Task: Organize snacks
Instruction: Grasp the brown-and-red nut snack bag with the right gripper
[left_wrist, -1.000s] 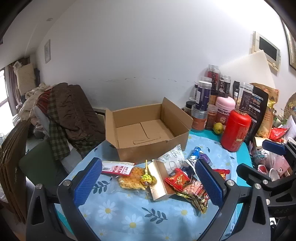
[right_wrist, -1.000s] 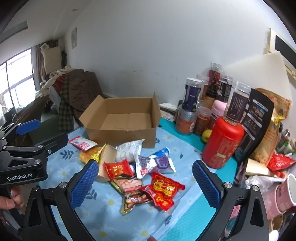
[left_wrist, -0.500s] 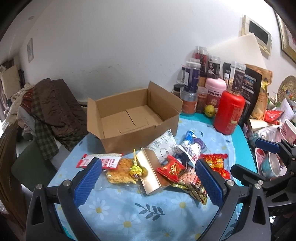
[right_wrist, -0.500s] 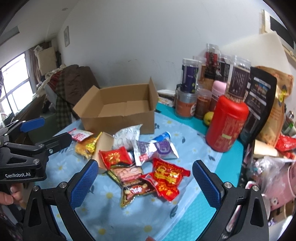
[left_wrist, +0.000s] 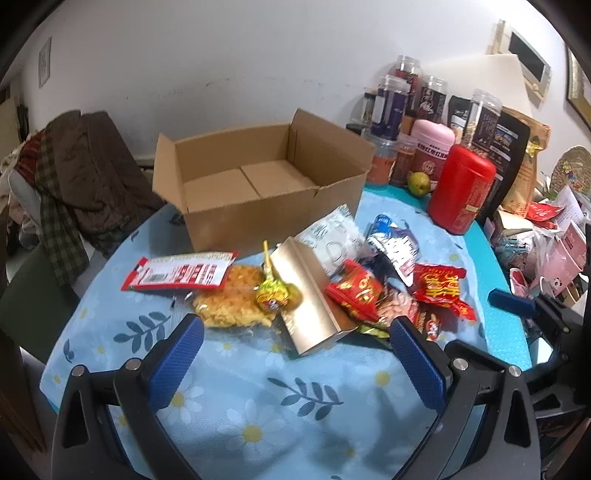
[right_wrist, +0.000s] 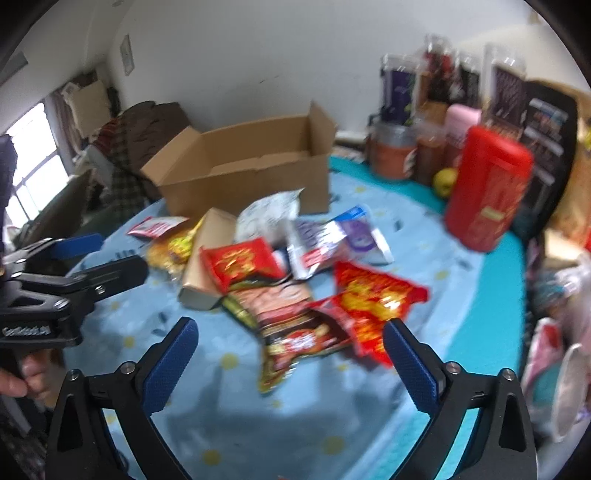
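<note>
Both grippers spread, gripping nothing. Dark peanut packet (right_wrist: 295, 325) lies at 12 o'clock between right gripper (right_wrist: 290, 360) pads, long axis 11-to-5; left gripper (left_wrist: 295, 354) is farther, nearest gold carton (left_wrist: 306, 295).

One open brown cardboard box (left_wrist: 258, 177) stands on the blue daisy-print worktop (left_wrist: 258, 398). In front of it lie three red foil snack packets (left_wrist: 354, 291), one red-and-white flat sachet (left_wrist: 181, 273), one clear bag of yellow crisps (left_wrist: 229, 306), one yellow-green lollipop (left_wrist: 273, 291), one gold card carton (left_wrist: 306, 295) and one white pouch (left_wrist: 332, 240). One tall red plastic canister (left_wrist: 461, 188) and one green pear (left_wrist: 419, 182) stand behind
</note>
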